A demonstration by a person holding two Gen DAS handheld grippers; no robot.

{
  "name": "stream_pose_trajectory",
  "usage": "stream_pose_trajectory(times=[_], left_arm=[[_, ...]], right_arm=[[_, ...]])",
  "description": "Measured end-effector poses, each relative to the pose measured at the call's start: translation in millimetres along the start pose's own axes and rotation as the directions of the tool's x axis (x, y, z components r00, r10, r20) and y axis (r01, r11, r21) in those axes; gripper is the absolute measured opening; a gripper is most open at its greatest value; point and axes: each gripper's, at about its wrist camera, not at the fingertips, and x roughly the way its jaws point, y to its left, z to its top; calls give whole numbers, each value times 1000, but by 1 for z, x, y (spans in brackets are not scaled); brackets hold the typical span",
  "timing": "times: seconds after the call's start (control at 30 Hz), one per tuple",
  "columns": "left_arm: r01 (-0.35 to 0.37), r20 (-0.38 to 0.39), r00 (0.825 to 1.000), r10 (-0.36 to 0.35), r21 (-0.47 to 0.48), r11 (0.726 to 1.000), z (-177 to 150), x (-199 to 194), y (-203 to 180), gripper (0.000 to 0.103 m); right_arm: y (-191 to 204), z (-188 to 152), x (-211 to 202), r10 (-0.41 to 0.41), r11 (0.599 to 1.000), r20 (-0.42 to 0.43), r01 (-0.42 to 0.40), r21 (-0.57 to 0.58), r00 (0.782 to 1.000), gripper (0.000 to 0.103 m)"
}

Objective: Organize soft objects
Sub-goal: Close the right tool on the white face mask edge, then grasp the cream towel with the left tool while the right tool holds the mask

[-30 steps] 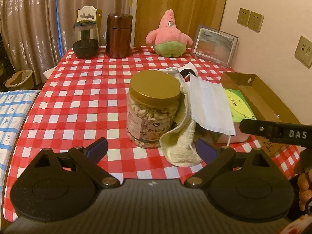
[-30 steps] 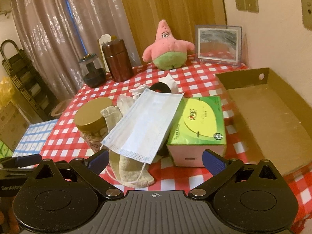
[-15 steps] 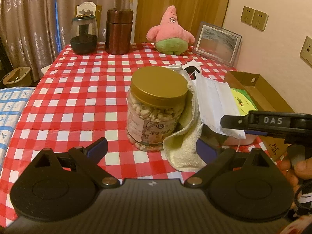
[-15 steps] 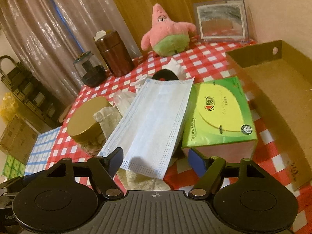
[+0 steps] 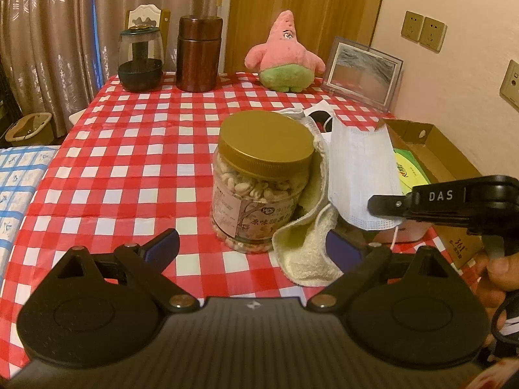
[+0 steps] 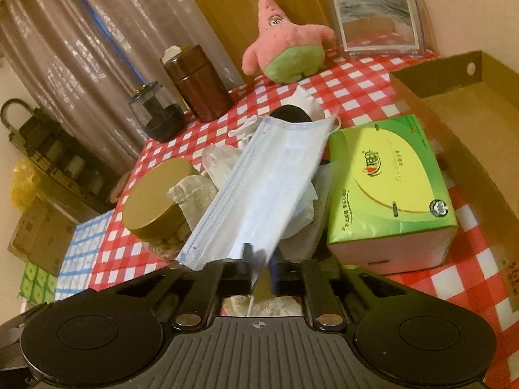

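The right gripper point(image 6: 259, 267) was clenched on the near edge of the face mask point(image 6: 269, 181), its jaws pinched together with the thin fabric caught between them. The mask slanted up and away from the grip, its far end resting over the pile of soft things between the nut jar point(image 6: 155, 207) on the left and the green tissue box point(image 6: 389, 191) on the right. A cream towel point(image 5: 311, 253) sagged against the jar just beneath it.

The left gripper point(image 5: 253, 246) hung released, nothing between its jaws, pointing at the jar from the near side of the surface point(image 5: 129, 162).

To do this step well, the lift probably needed to be slow and straight up, so the ear loops came free without dragging the towel or tipping the jar. The open cardboard box point(image 6: 470, 123) at the right looked the likely destination.
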Motion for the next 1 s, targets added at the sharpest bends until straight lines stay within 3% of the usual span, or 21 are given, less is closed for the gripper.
stream_pose_trajectory(times=[0.03, 0.37, 0.67, 0.93, 1.0], left_arm=[[1, 0, 1000, -1, 1, 1000, -1, 0, 0, 92], [30, 2, 1000, -30, 29, 999, -2, 0, -15, 90], [75, 17, 997, -77, 91, 993, -10, 23, -44, 86], [65, 28, 997, -71, 185, 981, -24, 58, -68, 72], [64, 22, 997, -70, 192, 979, -27, 65, -70, 64]], right_arm=[[1, 0, -1, -4, 1000, 3, 4, -10, 1000, 1], [3, 3, -43, -78, 982, 125, 97, -161, 989, 0], [-24, 6, -75, -159, 973, 182, 185, -137, 970, 0], [-39, 2, -80, -176, 973, 177, 198, -117, 968, 0], [-42, 1, -79, -179, 973, 175, 201, -113, 968, 0]])
